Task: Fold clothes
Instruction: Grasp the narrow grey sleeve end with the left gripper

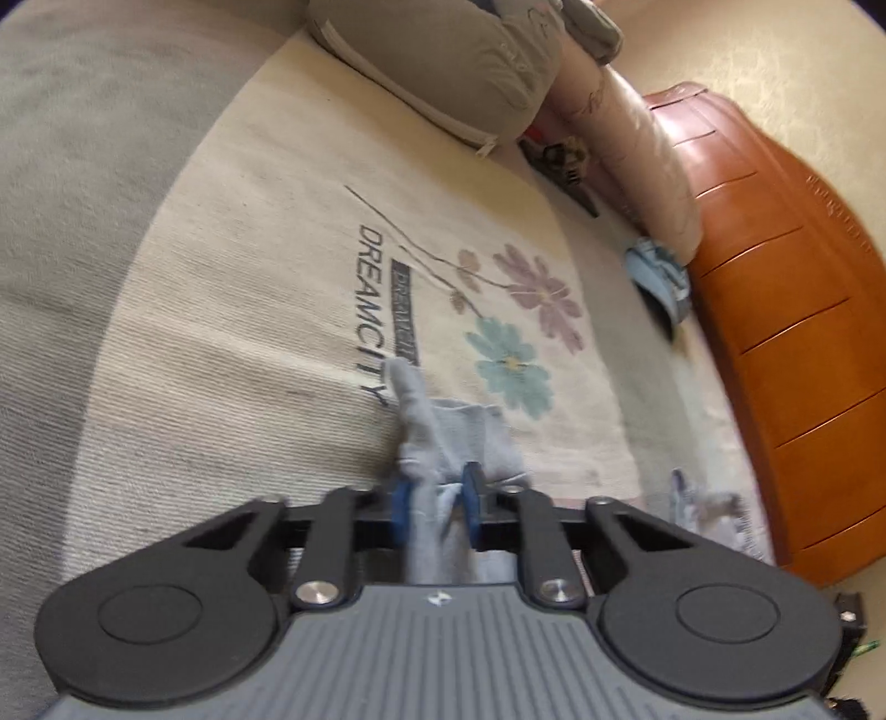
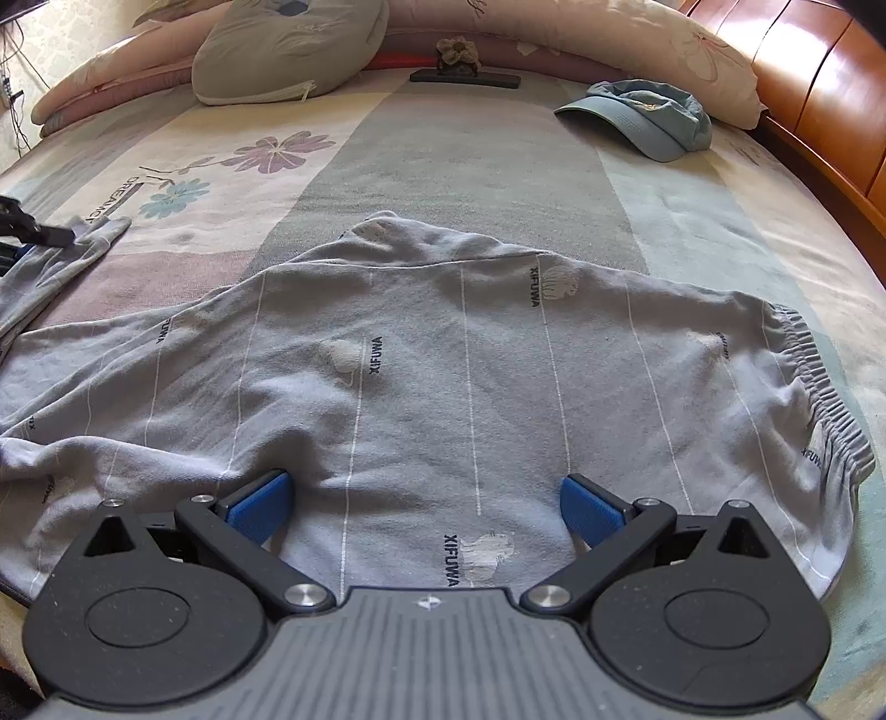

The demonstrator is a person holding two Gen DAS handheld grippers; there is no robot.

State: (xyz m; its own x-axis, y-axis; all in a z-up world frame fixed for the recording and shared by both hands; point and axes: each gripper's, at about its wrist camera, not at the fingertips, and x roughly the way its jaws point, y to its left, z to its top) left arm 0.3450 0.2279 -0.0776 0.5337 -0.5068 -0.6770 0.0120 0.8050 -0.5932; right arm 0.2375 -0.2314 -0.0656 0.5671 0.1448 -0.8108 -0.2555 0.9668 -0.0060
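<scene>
Light grey pyjama trousers [image 2: 421, 365] with thin white stripes and "XIFUWA" prints lie spread on the bed, their elastic waistband [image 2: 825, 387] at the right. My right gripper [image 2: 426, 507] hovers open over the near edge of the trousers, its blue pads wide apart with nothing between them. My left gripper [image 1: 434, 495] is shut on the grey trouser leg end [image 1: 443, 432], which bunches up between its blue pads. In the right wrist view the left gripper's black tip [image 2: 33, 232] shows at the far left, holding that leg end [image 2: 88, 243].
The bedspread [image 2: 470, 166] has flower prints and "DREAMCITY" lettering. A blue cap [image 2: 648, 119] lies at the far right. A grey pillow [image 2: 282, 50] and a pink bolster [image 2: 609, 39] line the head end, next to the wooden headboard [image 1: 786, 332]. A dark flat object [image 2: 465, 77] lies by the pillows.
</scene>
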